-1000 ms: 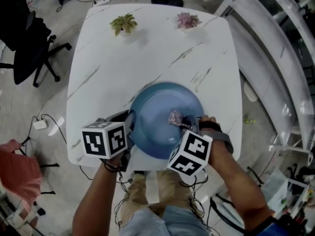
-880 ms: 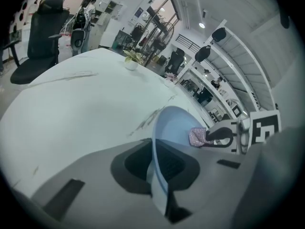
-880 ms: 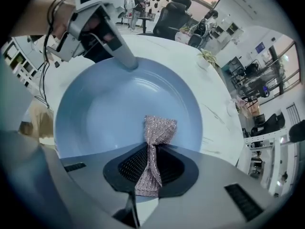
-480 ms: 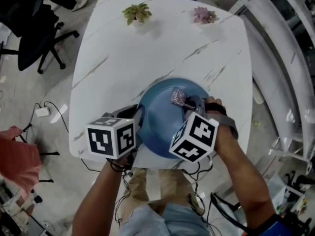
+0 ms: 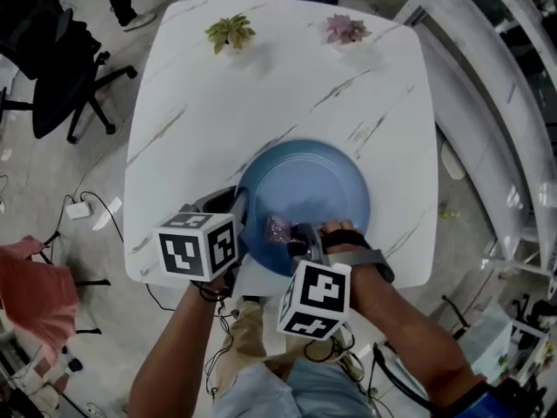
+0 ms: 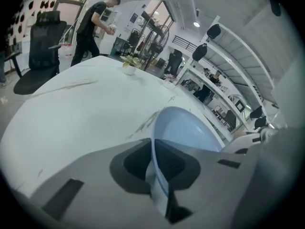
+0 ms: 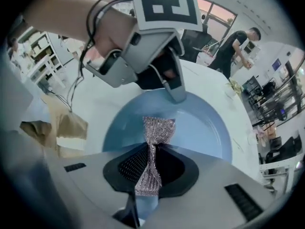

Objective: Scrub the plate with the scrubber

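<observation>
Sliding nearer, the scrubber [image 5: 280, 228] crossed the plate [image 5: 306, 171].

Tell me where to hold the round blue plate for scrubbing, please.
Take the round blue plate by its thin raised rim at the near-left edge, coming from the left; this leaves the dish free for the silver mesh scrubber.

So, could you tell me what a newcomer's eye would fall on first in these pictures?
The big blue plate at the near edge of the white table stands out first. The left gripper has its rim between its jaws, which have just been opening slightly, while the right gripper pinches a glittery mesh scrubber over the plate. Two small potted plants sit at the far edge.
</observation>
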`<state>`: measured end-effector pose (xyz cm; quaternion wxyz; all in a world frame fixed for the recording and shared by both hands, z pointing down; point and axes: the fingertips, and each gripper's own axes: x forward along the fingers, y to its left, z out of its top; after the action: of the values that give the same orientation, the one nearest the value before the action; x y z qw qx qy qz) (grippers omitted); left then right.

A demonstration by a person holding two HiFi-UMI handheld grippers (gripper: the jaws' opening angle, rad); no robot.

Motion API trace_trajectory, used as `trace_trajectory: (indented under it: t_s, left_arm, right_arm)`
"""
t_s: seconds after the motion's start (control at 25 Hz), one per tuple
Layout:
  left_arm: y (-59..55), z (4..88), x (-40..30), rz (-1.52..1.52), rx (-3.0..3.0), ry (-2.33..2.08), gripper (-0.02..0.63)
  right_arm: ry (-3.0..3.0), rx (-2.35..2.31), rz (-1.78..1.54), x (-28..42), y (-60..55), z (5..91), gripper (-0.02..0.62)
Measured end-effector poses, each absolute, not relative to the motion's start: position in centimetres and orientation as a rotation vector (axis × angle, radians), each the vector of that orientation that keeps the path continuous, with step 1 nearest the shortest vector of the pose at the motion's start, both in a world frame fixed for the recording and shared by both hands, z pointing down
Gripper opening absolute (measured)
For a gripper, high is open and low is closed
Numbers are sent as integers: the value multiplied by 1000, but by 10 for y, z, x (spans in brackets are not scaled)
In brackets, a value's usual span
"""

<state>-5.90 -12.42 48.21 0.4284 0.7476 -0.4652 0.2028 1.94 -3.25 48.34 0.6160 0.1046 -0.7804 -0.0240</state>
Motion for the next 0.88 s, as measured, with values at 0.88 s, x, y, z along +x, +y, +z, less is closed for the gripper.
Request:
trace_trajectory:
  t_s: [0.88]
  left_arm:
    - [-27, 56, -77, -163, 2715, -1739, 8]
  right_arm:
    - [-2663, 1689, -193, 36, -18, 61, 87]
